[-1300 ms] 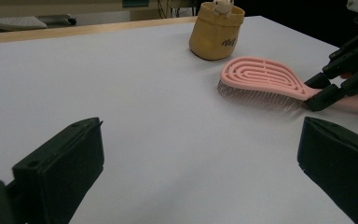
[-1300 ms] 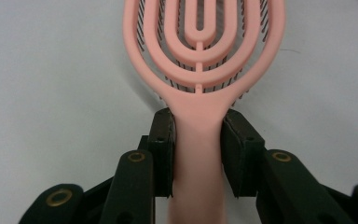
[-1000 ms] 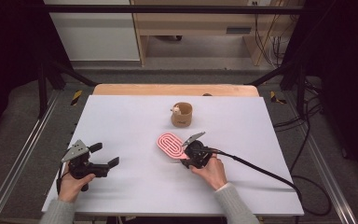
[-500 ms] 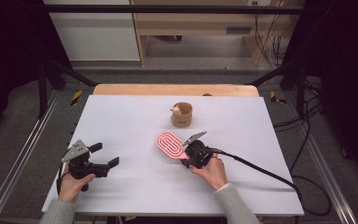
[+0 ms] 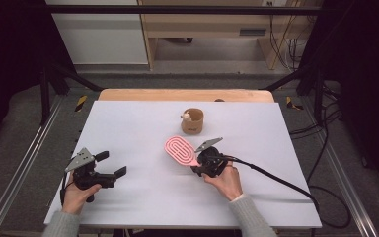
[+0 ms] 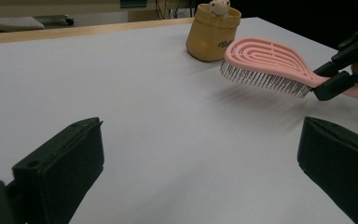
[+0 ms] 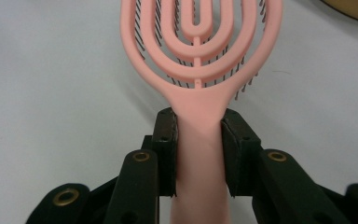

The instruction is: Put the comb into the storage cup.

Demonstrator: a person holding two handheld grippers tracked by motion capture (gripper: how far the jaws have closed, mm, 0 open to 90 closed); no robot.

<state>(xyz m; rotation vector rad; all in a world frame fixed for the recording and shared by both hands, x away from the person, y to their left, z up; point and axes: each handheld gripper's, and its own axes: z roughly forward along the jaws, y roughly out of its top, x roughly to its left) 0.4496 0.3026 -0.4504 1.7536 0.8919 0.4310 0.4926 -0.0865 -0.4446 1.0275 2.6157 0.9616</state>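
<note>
Jaws of the right gripper point(image 5: 200, 160) clamp the pink hairbrush point(image 5: 180, 150) handle, its head pointing far-left above the desk point(image 5: 128, 123), near the tan cup point(image 5: 193, 122); left gripper point(image 5: 113, 168) jaws stand apart.

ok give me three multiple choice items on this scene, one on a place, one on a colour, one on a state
1. Where is the cup?
A. beyond the hairbrush
B. by the left gripper
C. off the table

2. What colour is the hairbrush?
A. blue
B. pink
C. green

3. How are the right gripper jaws?
A. wide open, nothing between them
B. shut on the cup
C. shut on the hairbrush handle

Answers: 1 A, the high view shows the cup farther up the table; 2 B, pink in every view; 3 C, the right gripper view shows both pads pressing the handle.
</note>
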